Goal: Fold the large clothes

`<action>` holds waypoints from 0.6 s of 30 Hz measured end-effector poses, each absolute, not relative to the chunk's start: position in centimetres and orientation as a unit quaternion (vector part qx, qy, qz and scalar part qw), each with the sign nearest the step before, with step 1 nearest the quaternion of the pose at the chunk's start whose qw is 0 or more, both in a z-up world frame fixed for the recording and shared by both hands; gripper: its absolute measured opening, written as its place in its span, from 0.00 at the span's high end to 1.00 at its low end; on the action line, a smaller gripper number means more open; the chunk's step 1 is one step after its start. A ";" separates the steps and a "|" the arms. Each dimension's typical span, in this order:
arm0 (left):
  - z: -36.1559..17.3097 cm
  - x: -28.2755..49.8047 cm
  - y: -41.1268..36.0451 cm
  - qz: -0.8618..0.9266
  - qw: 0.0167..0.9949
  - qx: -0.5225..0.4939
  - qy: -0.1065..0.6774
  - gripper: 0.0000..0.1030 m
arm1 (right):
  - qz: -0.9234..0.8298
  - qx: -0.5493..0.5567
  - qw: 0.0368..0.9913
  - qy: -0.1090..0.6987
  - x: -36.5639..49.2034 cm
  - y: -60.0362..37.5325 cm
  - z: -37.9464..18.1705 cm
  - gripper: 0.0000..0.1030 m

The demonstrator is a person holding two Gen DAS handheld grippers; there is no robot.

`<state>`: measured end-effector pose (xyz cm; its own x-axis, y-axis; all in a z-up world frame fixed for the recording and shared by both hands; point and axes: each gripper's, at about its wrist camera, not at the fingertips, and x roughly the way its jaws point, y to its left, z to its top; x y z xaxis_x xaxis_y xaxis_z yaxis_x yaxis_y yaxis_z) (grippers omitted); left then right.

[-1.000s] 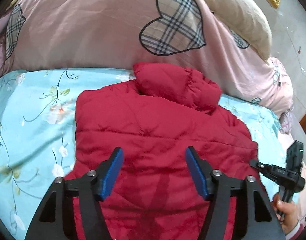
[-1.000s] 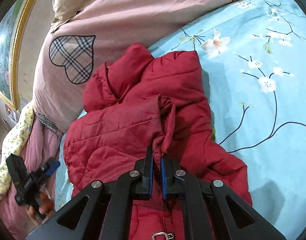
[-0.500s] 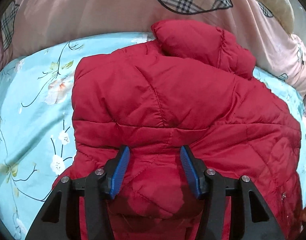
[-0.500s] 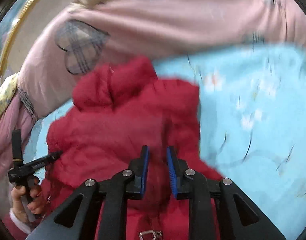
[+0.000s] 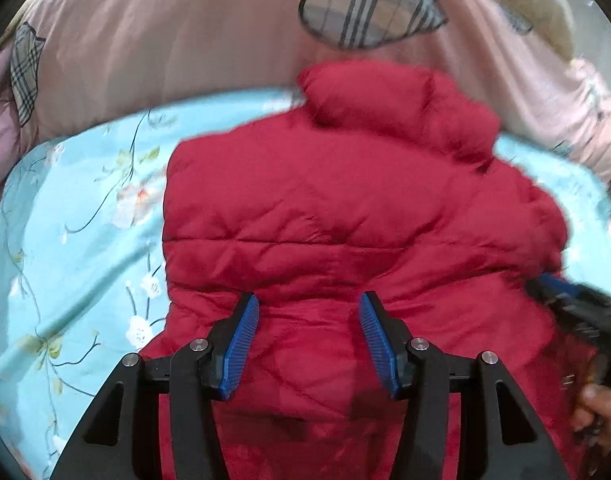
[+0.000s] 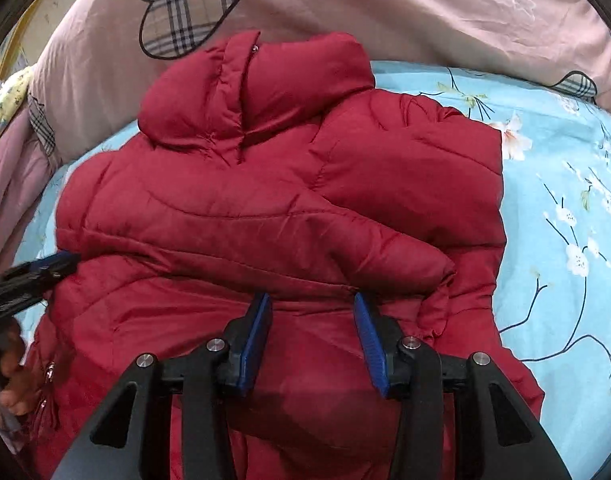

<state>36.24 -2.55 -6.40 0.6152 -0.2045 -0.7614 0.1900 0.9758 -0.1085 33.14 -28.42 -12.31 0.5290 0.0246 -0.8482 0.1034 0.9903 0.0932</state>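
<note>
Right hand-held gripper released sleeve, now wide, left hand-held gripper wide, one red jacket

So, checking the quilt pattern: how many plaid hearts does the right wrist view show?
3: one heart upper left, one at the left edge, one far right, partly cut off. Others may be hidden.

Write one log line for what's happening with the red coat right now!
step: folding | red coat: on blue flowered sheet, sleeve folded across front | left tool: open, over coat | right tool: open, over coat
</note>
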 end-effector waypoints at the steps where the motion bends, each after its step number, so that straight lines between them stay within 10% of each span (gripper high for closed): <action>1: -5.8 36.0 -2.6 -0.116 0.903 -0.014 0.414 0.49 | -0.022 0.066 0.872 0.484 33.1 -28.6 -12.3 0.56; 18: -10.1 39.8 -2.0 -0.090 0.883 -0.015 0.461 0.47 | -0.026 0.071 0.894 0.442 31.1 -27.7 -9.7 0.56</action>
<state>39.79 -2.01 -10.13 0.5584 -0.1727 -0.8114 0.1446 0.9834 -0.1097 31.06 -27.71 -9.74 0.6077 0.0156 -0.7940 0.1096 0.9886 0.1033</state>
